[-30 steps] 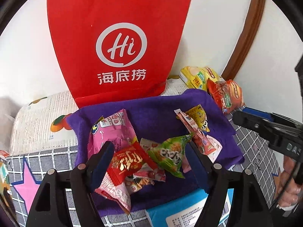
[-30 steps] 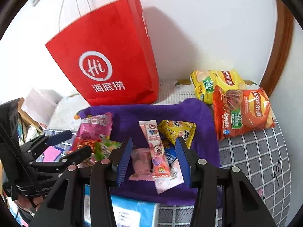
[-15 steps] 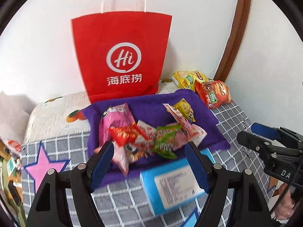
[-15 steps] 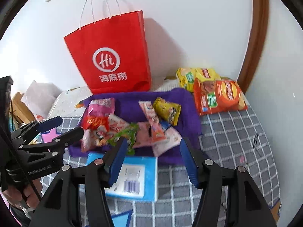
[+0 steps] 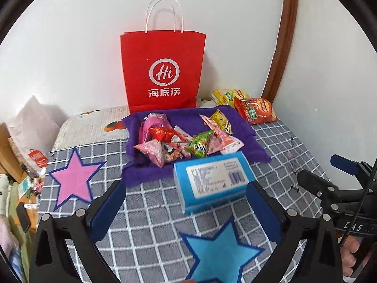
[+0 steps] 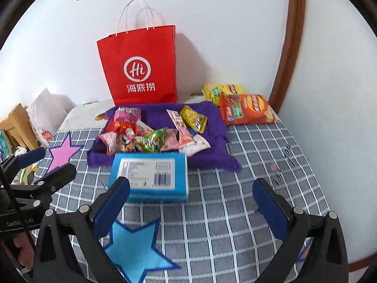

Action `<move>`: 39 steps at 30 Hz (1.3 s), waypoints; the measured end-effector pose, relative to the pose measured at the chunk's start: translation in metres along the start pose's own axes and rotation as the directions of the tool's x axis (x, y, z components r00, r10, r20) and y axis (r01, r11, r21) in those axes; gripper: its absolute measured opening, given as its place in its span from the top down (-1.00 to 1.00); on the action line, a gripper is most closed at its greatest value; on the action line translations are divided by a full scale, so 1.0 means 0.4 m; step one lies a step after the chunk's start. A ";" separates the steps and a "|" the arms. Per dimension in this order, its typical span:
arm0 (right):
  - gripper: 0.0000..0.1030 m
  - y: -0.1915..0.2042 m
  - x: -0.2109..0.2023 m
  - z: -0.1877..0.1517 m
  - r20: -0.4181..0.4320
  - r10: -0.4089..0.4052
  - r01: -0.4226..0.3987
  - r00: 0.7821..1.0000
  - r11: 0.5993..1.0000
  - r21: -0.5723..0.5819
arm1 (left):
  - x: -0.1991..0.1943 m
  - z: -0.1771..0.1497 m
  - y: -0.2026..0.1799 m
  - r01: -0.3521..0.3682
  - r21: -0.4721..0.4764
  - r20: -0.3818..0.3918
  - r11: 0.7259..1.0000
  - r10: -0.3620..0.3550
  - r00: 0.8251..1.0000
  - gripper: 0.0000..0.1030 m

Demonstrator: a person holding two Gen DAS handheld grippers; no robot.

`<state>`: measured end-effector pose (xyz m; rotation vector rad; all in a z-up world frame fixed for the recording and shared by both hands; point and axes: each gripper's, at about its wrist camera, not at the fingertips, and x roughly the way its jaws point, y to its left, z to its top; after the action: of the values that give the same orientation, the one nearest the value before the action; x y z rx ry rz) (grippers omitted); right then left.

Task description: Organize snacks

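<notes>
Several small snack packets (image 5: 186, 139) (image 6: 153, 132) lie in a heap on a purple towel (image 5: 249, 141) (image 6: 216, 127) on a grey checked bed cover. A blue box (image 5: 212, 179) (image 6: 150, 174) lies just in front of the towel. A red paper bag (image 5: 162, 70) (image 6: 141, 66) stands upright against the wall behind. Two chip bags, orange (image 5: 256, 109) (image 6: 247, 109) and yellow (image 5: 226, 94) (image 6: 221, 89), lie at the back right. My left gripper (image 5: 186, 202) is open and empty, well short of the box. My right gripper (image 6: 190, 198) is open and empty too.
Pink (image 5: 73, 179) and blue (image 5: 219, 252) star patches mark the cover. A white pillow (image 5: 35, 118) and clutter lie off the bed's left edge. A brown door frame (image 5: 282, 35) runs up the right wall. Each gripper shows in the other's view (image 5: 329, 184) (image 6: 35, 165).
Both grippers have pulled back and up from the snack heap, so the whole bed, the box and the bag now show. Both stay open and empty.
</notes>
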<state>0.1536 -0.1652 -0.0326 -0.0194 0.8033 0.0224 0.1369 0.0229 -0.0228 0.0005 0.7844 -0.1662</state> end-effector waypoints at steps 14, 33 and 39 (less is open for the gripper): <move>-0.99 -0.030 -0.127 -0.125 0.026 -0.007 0.007 1.000 1.000 0.027 | -0.123 -0.104 -0.043 -0.024 -0.006 0.038 1.000 0.024 0.999 -1.00; -0.99 -0.037 -0.193 -0.146 0.069 0.000 -0.004 0.998 0.999 0.051 | -0.180 -0.121 -0.059 -0.027 0.002 0.064 1.000 0.027 0.998 -1.00; -0.99 -0.043 -0.197 -0.145 0.073 0.000 -0.004 0.997 0.998 0.059 | -0.180 -0.120 -0.061 -0.028 0.000 0.063 1.000 0.028 0.998 -1.00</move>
<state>0.0577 -0.1849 -0.0161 0.0376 0.7308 0.0014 0.0493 0.0127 -0.0048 0.0072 0.7211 -0.1397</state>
